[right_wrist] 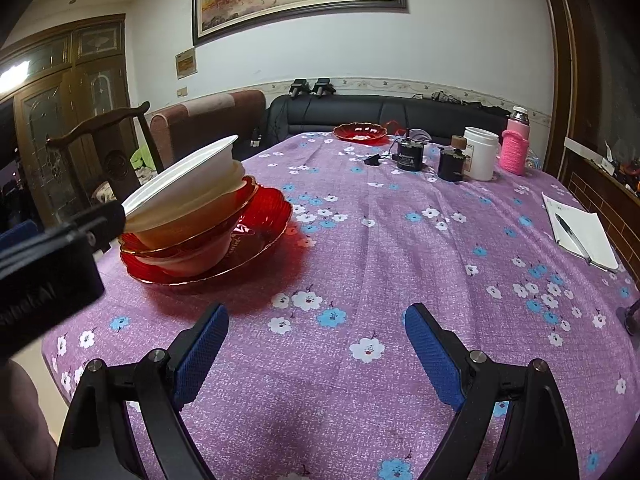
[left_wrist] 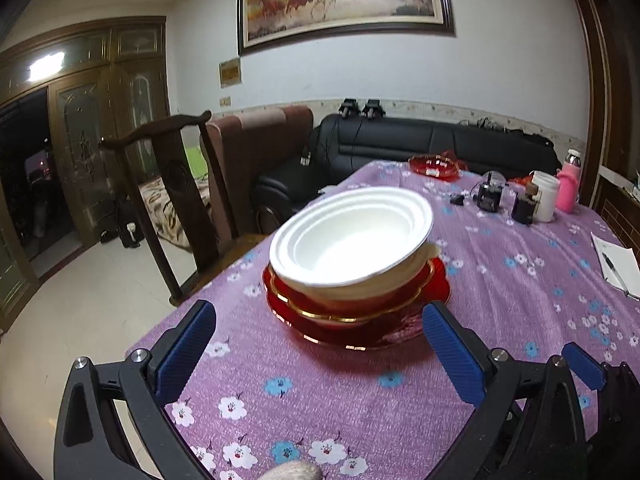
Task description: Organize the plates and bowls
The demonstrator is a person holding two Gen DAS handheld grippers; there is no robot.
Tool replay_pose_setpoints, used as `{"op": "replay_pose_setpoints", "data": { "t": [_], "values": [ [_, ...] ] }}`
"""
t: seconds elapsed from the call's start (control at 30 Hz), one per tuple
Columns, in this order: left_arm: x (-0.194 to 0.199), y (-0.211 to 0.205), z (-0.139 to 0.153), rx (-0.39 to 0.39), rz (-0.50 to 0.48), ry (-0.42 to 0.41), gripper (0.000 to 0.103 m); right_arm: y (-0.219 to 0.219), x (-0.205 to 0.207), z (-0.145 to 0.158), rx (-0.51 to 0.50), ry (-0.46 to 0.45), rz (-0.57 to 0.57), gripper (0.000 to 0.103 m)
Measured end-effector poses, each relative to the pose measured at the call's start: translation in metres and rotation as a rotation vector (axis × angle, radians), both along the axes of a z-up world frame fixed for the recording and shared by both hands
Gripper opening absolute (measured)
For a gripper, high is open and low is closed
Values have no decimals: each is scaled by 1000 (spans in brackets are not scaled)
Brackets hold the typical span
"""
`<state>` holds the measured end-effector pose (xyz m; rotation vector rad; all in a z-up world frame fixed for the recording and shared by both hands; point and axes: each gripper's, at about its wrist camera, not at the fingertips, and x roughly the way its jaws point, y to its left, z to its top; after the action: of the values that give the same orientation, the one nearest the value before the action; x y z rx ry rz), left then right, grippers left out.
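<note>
The table (right_wrist: 400,240) spreads out ahead of both grippers. Just ahead of the left gripper (left_wrist: 320,340), whose jaws stand wide and empty, sits the stack (left_wrist: 352,264): white bowls nested, tilted, on red plates. Most looks gathered. A red dish (right_wrist: 360,133) remains far ahead of the right gripper (right_wrist: 316,344), likewise wide open and empty.

not much readable: white lettering on red plate (right_wrist: 244,228) up-left of right claw, too warped to read. label on black motor (right_wrist: 408,157) far ahead, illegible.
</note>
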<state>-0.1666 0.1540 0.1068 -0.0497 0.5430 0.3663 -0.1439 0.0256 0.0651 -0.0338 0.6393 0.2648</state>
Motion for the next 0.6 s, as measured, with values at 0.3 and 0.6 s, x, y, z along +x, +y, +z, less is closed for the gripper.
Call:
{"op": "replay_pose_setpoints", "data": {
  "t": [0.3,0.6],
  "values": [
    [11,13,-20,-58,3,117,103,14,-4,-2,-32,4,24,93],
    [15,21,-28,-92,-10,152,103,28,-7,-4,-64,6,62,93]
  ]
}}
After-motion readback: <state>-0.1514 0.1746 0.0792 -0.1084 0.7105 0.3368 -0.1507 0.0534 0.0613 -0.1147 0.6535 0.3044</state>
